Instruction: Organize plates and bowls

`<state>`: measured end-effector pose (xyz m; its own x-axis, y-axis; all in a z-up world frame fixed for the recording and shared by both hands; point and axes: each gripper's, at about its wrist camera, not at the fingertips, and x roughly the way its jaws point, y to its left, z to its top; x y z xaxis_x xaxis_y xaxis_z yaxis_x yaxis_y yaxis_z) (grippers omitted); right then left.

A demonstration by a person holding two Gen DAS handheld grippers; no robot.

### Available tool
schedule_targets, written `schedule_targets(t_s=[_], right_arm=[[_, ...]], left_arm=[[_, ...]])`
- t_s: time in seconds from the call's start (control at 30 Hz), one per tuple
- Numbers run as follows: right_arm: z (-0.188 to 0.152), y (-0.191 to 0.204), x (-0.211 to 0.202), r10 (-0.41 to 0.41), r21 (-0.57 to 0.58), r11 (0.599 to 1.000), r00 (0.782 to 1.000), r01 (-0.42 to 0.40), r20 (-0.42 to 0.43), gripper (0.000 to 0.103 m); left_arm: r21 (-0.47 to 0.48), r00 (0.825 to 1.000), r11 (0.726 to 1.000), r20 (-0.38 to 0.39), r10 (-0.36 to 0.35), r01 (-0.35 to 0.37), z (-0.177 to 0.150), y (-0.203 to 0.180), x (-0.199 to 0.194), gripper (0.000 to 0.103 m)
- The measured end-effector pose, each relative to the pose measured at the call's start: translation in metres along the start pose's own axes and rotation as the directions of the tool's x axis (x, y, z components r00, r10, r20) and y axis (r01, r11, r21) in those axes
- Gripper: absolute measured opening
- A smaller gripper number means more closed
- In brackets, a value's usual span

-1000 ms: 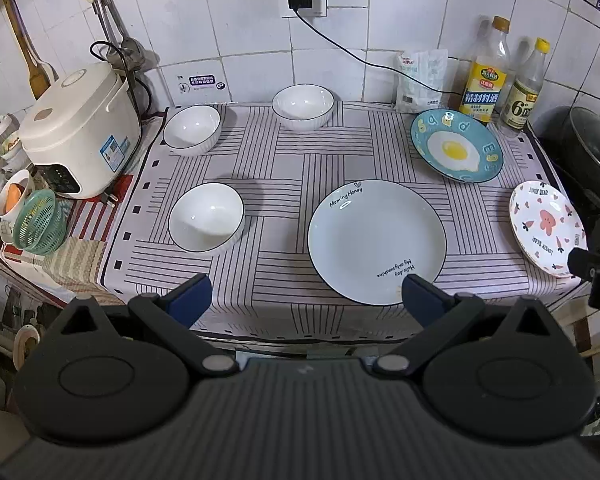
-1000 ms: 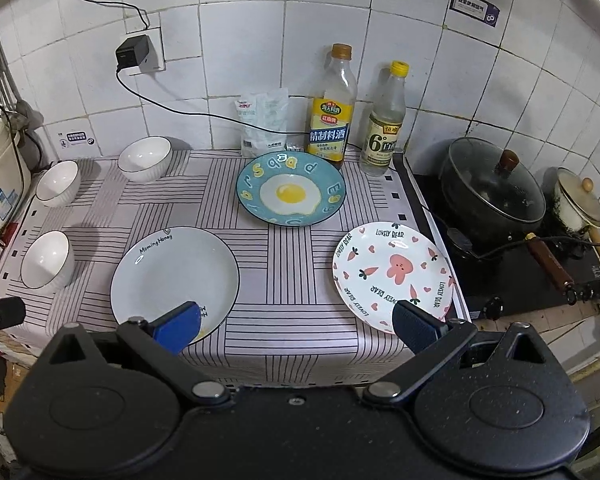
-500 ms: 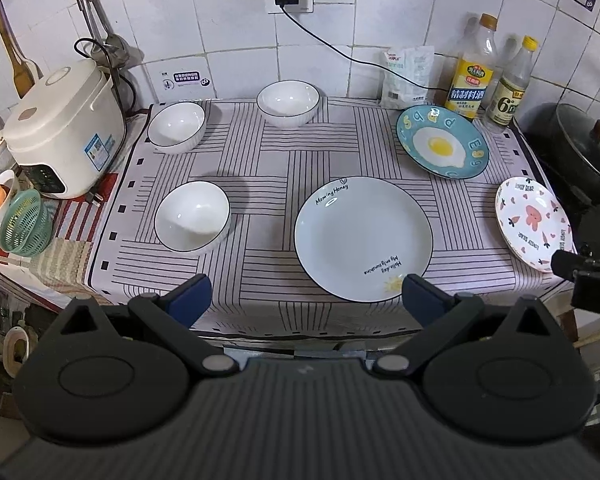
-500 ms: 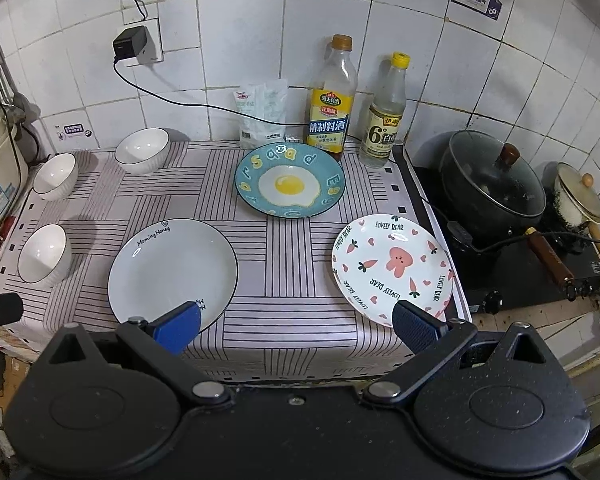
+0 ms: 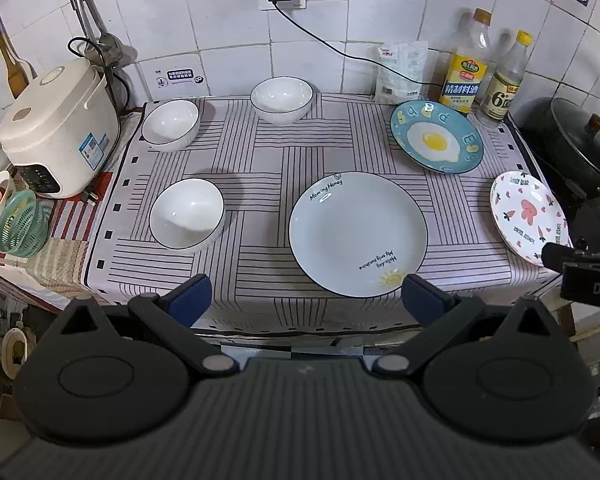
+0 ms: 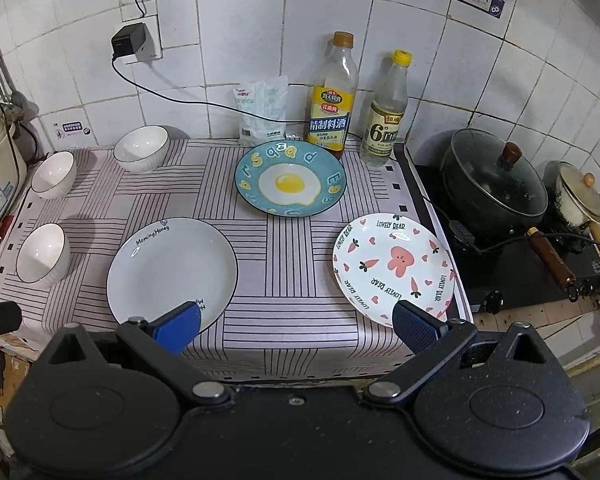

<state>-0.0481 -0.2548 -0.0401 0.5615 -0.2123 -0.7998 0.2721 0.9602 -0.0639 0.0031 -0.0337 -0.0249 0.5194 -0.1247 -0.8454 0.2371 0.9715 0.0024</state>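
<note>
We see three glossy round bowls [image 5: 187, 213] at the striped worktop's [image 5: 260, 152] left edge; our left gripper [image 5: 304, 298] and right gripper [image 6: 296, 320] gape wide, empty.

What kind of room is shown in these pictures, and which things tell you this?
Most likely a small home kitchen. A rice cooker stands at the left, a lidded pot sits on a cooktop at the right, and seasoning bottles stand against the tiled wall.

"Morning Honey" on large white plate [image 5: 357, 233], "LOVELY BEAR" on carrot plate [image 6: 394, 262], "6°" on clear bottle [image 6: 386, 116]
</note>
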Motion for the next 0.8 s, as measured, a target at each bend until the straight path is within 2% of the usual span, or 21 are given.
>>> schedule_targets(t_s=[0.23,0.37,0.47,0.57,0.6,0.67,0.73,0.77,0.8], right_arm=[[0.000,0.003,-0.003,0.018,-0.025,1.000,1.000,-0.017,0.019,0.103],[-0.001,0.004,-0.011,0.078,-0.042,0.996,0.993,-0.074,0.091,0.103],[-0.005,0.006,-0.012,0.125,-0.112,0.988,0.974,-0.106,0.189,0.103],[-0.011,0.010,0.002,0.141,-0.222,0.972,0.946,-0.076,0.293,0.103],[-0.012,0.011,0.013,0.147,-0.241,0.968,0.942,-0.074,0.302,0.103],[-0.010,0.010,0.035,0.200,-0.252,0.959,0.941,-0.131,0.273,0.103],[-0.012,0.005,0.063,0.283,-0.211,0.948,0.933,-0.237,0.223,0.098],[-0.014,0.002,0.078,0.320,-0.174,0.942,0.926,-0.288,0.201,0.091],[-0.017,0.001,0.091,0.351,-0.143,0.934,0.918,-0.328,0.184,0.088]], left_arm=[[0.011,1.000,1.000,0.020,-0.020,0.020,-0.001,0.001,-0.005,0.101],[0.023,0.999,1.000,0.046,0.004,-0.005,0.001,0.003,-0.005,0.101],[0.042,0.998,0.999,0.069,-0.002,0.000,0.003,0.009,0.001,0.101],[0.042,0.999,0.999,0.043,-0.010,0.008,0.007,0.019,0.015,0.101],[0.036,0.999,0.999,0.040,-0.014,0.013,0.007,0.023,0.020,0.101],[0.020,1.000,1.000,0.020,-0.019,0.019,0.007,0.030,0.038,0.101],[0.012,0.999,0.999,0.002,-0.036,0.036,0.006,0.033,0.060,0.101],[0.013,0.998,0.998,0.011,-0.060,0.060,0.006,0.034,0.071,0.098],[0.019,0.994,0.995,0.032,-0.104,0.103,0.005,0.034,0.080,0.097]])
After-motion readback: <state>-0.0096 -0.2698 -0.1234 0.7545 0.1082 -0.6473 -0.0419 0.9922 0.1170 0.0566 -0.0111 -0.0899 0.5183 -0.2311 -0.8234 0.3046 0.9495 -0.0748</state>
